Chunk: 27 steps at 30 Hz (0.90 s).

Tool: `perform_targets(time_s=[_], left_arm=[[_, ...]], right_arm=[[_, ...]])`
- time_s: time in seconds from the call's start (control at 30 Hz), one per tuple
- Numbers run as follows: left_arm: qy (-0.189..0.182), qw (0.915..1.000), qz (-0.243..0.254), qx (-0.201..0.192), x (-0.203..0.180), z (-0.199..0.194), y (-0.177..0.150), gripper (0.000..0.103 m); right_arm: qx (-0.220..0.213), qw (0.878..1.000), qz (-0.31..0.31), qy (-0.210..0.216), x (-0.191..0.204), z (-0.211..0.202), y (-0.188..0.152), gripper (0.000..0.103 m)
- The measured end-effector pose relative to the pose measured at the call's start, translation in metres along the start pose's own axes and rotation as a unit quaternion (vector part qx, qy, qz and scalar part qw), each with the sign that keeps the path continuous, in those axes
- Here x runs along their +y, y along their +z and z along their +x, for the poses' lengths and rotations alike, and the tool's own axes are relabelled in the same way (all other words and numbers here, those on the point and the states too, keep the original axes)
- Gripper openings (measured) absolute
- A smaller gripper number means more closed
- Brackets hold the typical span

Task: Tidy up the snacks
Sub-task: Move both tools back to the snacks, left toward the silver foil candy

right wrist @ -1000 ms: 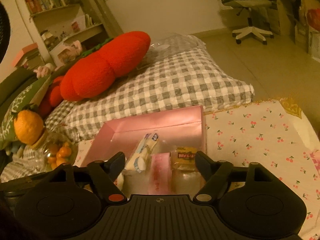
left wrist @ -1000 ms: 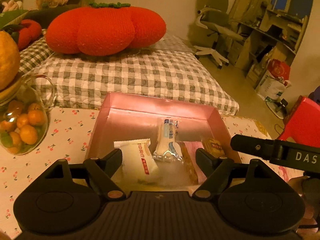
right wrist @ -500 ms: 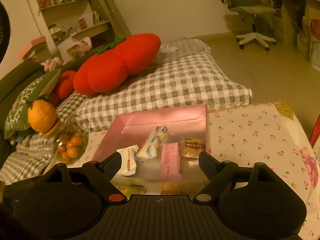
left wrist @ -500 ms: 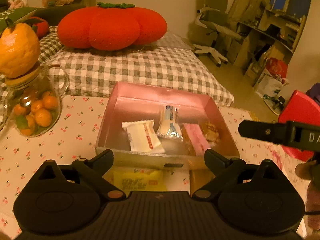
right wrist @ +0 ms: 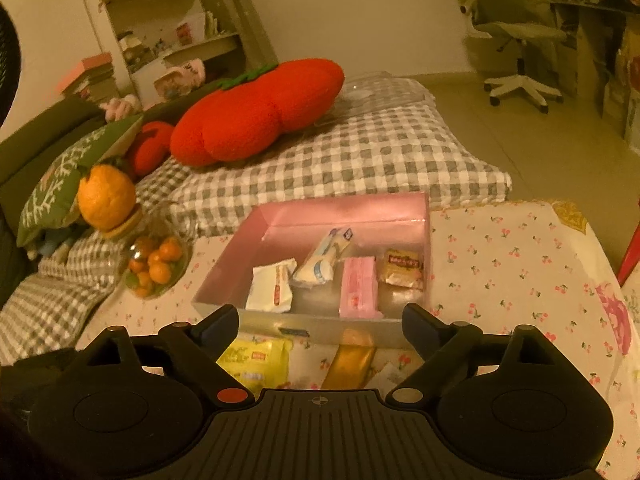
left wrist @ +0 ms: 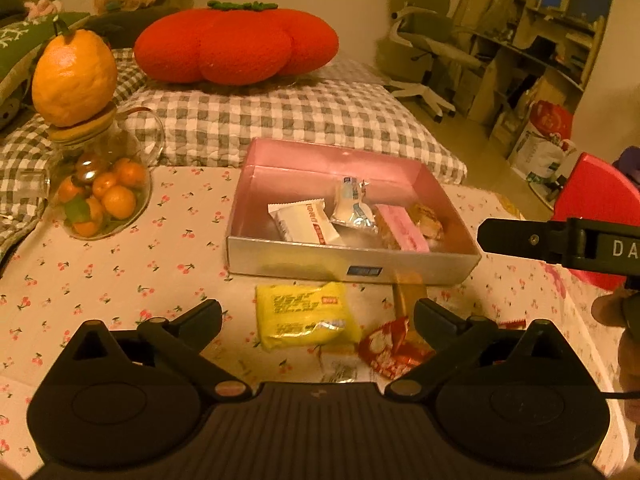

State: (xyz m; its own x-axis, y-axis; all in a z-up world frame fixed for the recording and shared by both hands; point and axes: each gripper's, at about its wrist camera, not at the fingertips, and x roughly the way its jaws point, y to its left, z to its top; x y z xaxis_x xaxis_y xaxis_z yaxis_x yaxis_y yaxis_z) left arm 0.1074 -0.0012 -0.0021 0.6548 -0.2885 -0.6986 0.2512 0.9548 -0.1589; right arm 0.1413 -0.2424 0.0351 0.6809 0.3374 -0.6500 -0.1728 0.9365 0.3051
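Snacks: four packets in pink box [left wrist: 352, 264] on cherry-print cloth [left wrist: 120, 264]; yellow packet [left wrist: 306, 316] and red wrapper [left wrist: 390, 350] loose just before it. Left gripper [left wrist: 316, 314] and right gripper [right wrist: 320, 320] pulled back from box since a second ago. Jaws of both just widened, spread apart, nothing between.

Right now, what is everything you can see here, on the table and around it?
box: one, pink inside, silver front wall, on the table
snacks in the box: four; white packet, pale twisted wrapper, pink bar, brownish packet
snacks in front of the box: yellow packet, red wrapper, gold bar
glass jar: one, holds small oranges, a big orange on its lid
tomato cushion: one, red, on the checked bedding
office chair: one, pale, far back
left gripper: black, jaws open, empty
right gripper: black, jaws open, empty
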Motion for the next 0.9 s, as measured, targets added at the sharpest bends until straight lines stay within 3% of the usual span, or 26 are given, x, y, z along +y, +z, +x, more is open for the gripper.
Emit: perform_targets(time_s=[0.4, 0.9], left_arm=[[0.016, 0.9990, 0.041, 0.000, 0.009, -0.019, -0.031, 0.102], [-0.028, 0.9939, 0.087, 0.063, -0.014, -0.014, -0.082, 0.101]], right_arm=[[0.017, 0.997, -0.080, -0.005, 0.013, -0.009, -0.042, 0.091], [0.064, 0.989, -0.133, 0.003, 0.014, -0.011, -0.084, 0.091]])
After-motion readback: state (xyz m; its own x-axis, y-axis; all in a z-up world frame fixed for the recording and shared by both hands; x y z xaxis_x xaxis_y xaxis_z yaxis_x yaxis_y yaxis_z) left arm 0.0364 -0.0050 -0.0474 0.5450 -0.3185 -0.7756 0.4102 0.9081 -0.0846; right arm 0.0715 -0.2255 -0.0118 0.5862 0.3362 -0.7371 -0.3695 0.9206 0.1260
